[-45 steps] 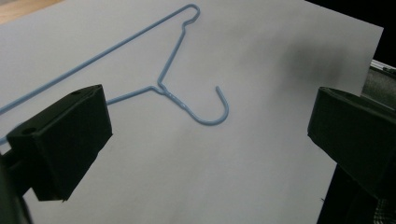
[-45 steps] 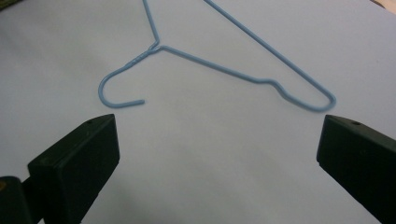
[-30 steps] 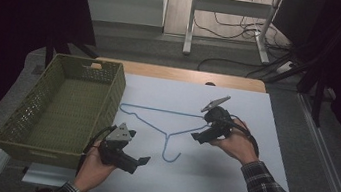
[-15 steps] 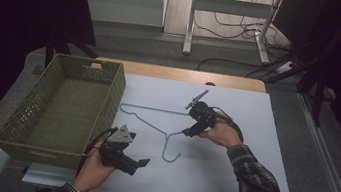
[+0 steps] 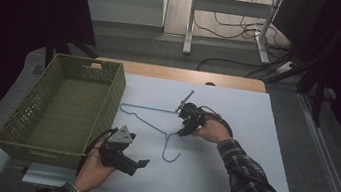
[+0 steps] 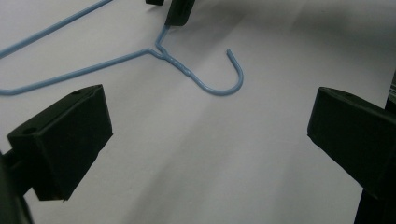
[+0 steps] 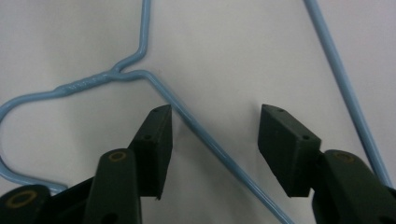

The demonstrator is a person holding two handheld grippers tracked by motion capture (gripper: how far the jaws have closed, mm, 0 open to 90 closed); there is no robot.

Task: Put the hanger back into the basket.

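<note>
One white table (image 5: 261,154) carries the whole arrangement, its wooden far edge exposed beyond the white sheet. At its left stands one olive mesh basket (image 5: 28,121), open-topped, its long axis running near to far along the left edge of the table.

One blue wire hanger (image 5: 147,118) lies flat on the white surface just right of the basket, near the middle of the table. Its long axis (the straight bar) runs left to right on the far side; the twisted neck and hook (image 6: 224,77) point toward the near edge, the hook's open end curling to the right. Bare white surface lies on the right and near sides of the hanger; on the left the basket wall stands close to the hanger's left corner.

Two grippers are present. The right gripper (image 7: 212,140), held at the hanger's right shoulder, points down at the table; its jaws have just been closing and now straddle the sloping right arm of the hanger just beyond the neck, with a gap on either side of the wire, so the pads do not yet press on it. The left gripper (image 6: 205,135) rests at the near edge beside the basket's near right corner, aimed at the hook, its jaws spread wide with nothing between them.
</note>
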